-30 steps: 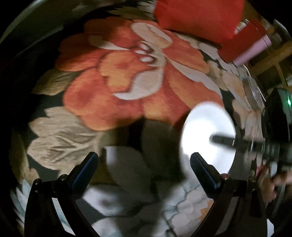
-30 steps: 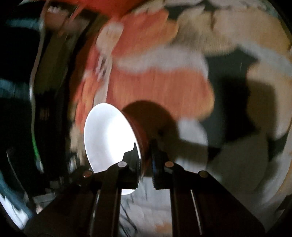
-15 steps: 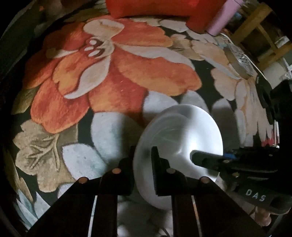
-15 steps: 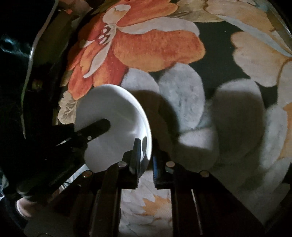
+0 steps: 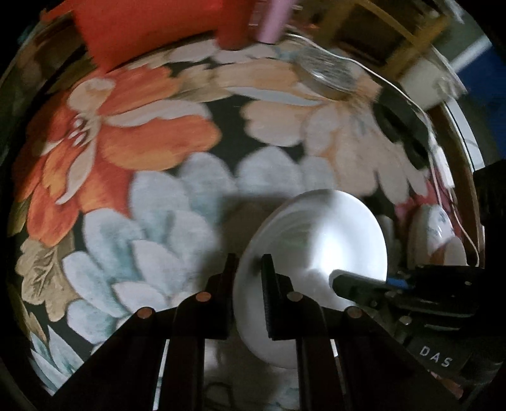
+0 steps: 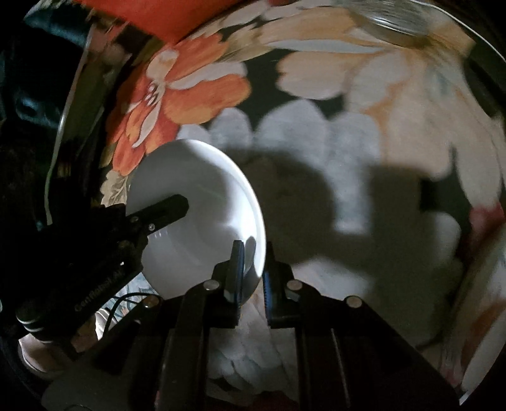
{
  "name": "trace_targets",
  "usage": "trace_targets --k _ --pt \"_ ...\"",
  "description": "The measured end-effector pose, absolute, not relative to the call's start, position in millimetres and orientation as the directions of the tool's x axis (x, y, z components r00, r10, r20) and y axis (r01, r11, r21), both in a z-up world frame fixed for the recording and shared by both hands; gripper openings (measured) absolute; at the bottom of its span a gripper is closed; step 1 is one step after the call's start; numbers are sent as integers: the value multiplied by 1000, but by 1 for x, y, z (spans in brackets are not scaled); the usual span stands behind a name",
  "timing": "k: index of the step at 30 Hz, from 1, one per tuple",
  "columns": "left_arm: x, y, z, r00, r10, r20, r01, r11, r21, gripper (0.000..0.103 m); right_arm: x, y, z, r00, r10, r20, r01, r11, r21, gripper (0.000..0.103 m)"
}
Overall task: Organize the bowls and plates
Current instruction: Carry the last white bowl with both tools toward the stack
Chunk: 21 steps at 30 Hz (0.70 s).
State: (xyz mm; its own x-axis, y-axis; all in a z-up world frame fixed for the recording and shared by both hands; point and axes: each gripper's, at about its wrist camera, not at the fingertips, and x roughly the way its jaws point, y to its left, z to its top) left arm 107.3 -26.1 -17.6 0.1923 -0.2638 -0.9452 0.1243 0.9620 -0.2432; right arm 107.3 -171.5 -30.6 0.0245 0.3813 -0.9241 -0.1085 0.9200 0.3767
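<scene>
Bowl (image 5: pixel 316 240), white and glazed, hangs above a flower-patterned cloth (image 5: pixel 164 202), held at two sides of its rim. In the left wrist view the left tool (image 5: pixel 248 268) is closed on the near rim, one finger inside and one outside. The right tool (image 5: pixel 340 278) reaches in from the right and pinches the opposite rim. I judge the bowl stiff, rather light, smooth and breakable, so the thin rim is the only good place to hold, and it could slip if the grip loosens. Further right stands a patterned dish (image 5: pixel 436 230), and a glass dish (image 5: pixel 329 76) lies further away near a red cushion (image 5: pixel 151 28).

In the right wrist view the bowl (image 6: pixel 202 202) is tilted, its hollow toward the camera. The right tool (image 6: pixel 253 262) is closed on the rim, and the left tool (image 6: pixel 177 205) grips the far edge. The cloth (image 6: pixel 363 95) looks soft; whether it covers a tabletop or a bed I cannot tell. The room is dim with hard shadows.
</scene>
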Motion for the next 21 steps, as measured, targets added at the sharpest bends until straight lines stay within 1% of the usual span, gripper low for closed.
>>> trace_targets --k 7,11,21 --pt "100 -88 -9 168 -285 -944 214 945 -248 13 83 -215 -23 79 347 -934 -72 937 342 14" --pt "95 -118 -11 135 -321 -938 255 926 -280 13 71 -253 -18 100 351 -931 -7 936 353 14" --pt "75 -181 1 112 -325 -939 381 887 -261 13 39 -307 -10 143 336 -931 99 931 351 14"
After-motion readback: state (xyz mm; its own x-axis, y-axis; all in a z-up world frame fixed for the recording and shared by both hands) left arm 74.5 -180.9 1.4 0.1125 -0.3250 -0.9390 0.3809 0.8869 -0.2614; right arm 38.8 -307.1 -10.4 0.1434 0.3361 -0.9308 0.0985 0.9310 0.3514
